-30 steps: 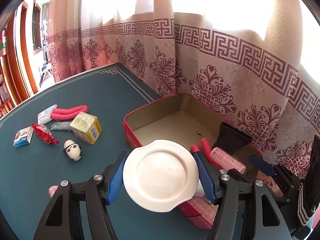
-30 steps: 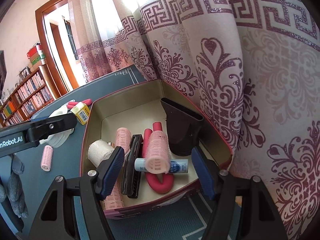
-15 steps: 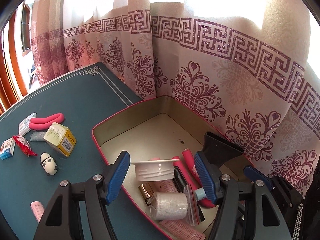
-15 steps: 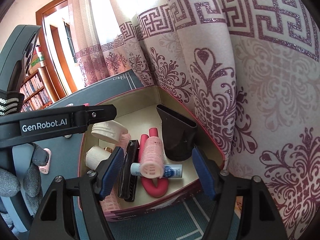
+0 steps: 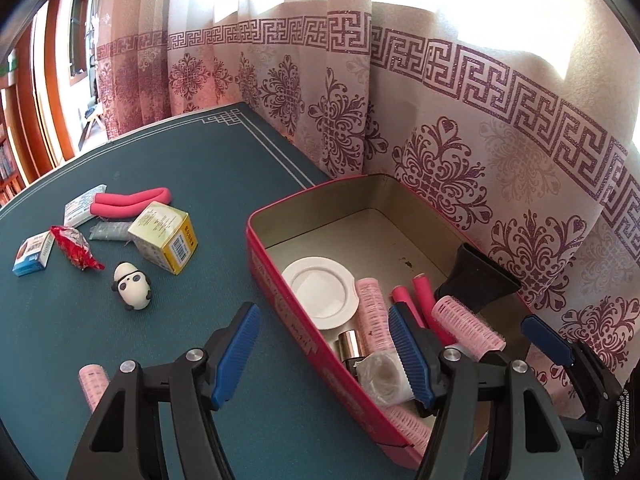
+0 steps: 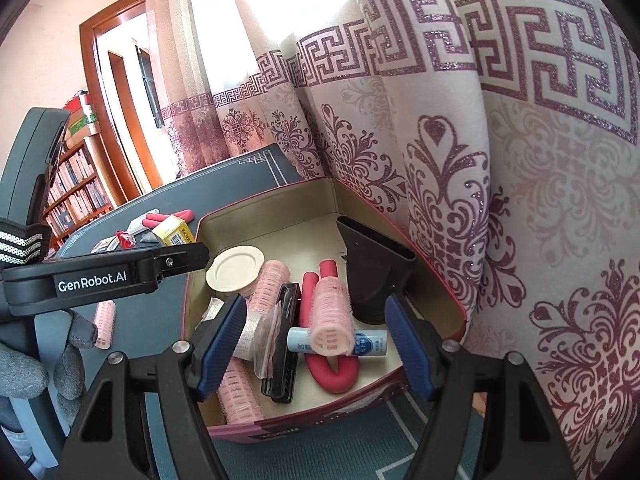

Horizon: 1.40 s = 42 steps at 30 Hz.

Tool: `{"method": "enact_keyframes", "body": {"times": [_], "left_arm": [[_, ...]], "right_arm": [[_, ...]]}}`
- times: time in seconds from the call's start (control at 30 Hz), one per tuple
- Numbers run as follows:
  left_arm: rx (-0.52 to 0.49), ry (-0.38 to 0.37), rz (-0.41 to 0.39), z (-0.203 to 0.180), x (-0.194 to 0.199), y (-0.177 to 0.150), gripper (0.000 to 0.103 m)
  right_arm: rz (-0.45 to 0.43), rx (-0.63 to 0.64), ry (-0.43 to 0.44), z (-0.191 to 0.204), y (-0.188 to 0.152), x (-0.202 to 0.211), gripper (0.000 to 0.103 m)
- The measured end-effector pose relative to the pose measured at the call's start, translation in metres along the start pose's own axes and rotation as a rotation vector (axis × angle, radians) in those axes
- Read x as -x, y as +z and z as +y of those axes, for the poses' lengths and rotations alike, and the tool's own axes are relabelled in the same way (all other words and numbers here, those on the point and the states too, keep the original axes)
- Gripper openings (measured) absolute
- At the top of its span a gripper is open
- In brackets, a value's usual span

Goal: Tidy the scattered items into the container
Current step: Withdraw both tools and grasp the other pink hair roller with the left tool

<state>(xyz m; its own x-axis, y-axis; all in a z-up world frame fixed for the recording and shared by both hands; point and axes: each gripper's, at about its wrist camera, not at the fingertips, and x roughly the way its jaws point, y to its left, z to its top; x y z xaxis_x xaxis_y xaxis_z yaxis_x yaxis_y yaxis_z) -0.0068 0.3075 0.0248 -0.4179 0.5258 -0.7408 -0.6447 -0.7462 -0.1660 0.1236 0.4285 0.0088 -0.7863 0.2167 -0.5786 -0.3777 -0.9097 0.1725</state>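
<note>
Left gripper (image 5: 326, 350) gaping empty over the tin (image 5: 280, 292); right gripper (image 6: 312, 344) likewise; panda (image 5: 132, 286) left of frame, up-left of the jaws, nearer the left hand.

Left claw (image 5: 324, 354) open, nothing between the blue pads, straddling the near wall of the red tin (image 5: 298, 320). In the tin: white lid (image 5: 320, 292) flat on the floor near the left wall, pink hair rollers (image 5: 374, 312), gold-capped tube (image 5: 352, 344), clear tape roll (image 5: 380, 374), red foam curlers (image 5: 424, 300), black dryer nozzle (image 5: 476, 276) against the far wall. Right claw tip (image 5: 548, 338) visible at the right edge. On the teal worktop (image 5: 180, 184), left of the tin: yellow-green carton (image 5: 164, 236), panda figure (image 5: 132, 286), red wrapper (image 5: 76, 248), blue-white box (image 5: 34, 254), folded red foam curler (image 5: 132, 204), white sachet (image 5: 84, 210), grey sachet (image 5: 110, 230). Lone pink roller (image 5: 94, 384) beside the left finger. Patterned curtain (image 5: 440, 128) behind.
</note>
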Motion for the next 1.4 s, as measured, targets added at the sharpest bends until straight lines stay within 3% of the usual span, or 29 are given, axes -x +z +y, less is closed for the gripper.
{"method": "enact_keyframes", "body": {"times": [0.2,0.73,1.27,1.37,1.4], "left_arm": [[0.048,0.039,-0.004,0.026,0.012,-0.015,0.068],[0.223,0.243,-0.015,0.123,0.04,-0.066,0.069],[0.272,0.247,0.028,0.159,0.015,-0.082,0.068],[0.254,0.243,0.019,0.162,0.012,-0.083,0.054],[0.249,0.234,0.016,0.162,0.013,-0.083,0.045]], "right_arm": [[0.0,0.008,0.013,0.008,-0.001,0.002,0.076],[-0.01,0.06,0.071,0.045,-0.002,0.009,0.078],[0.021,0.168,0.149,0.102,-0.01,0.004,0.078],[0.032,0.195,0.167,0.117,-0.013,0.0,0.078],[0.037,0.209,0.175,0.122,-0.013,-0.002,0.078]]}}
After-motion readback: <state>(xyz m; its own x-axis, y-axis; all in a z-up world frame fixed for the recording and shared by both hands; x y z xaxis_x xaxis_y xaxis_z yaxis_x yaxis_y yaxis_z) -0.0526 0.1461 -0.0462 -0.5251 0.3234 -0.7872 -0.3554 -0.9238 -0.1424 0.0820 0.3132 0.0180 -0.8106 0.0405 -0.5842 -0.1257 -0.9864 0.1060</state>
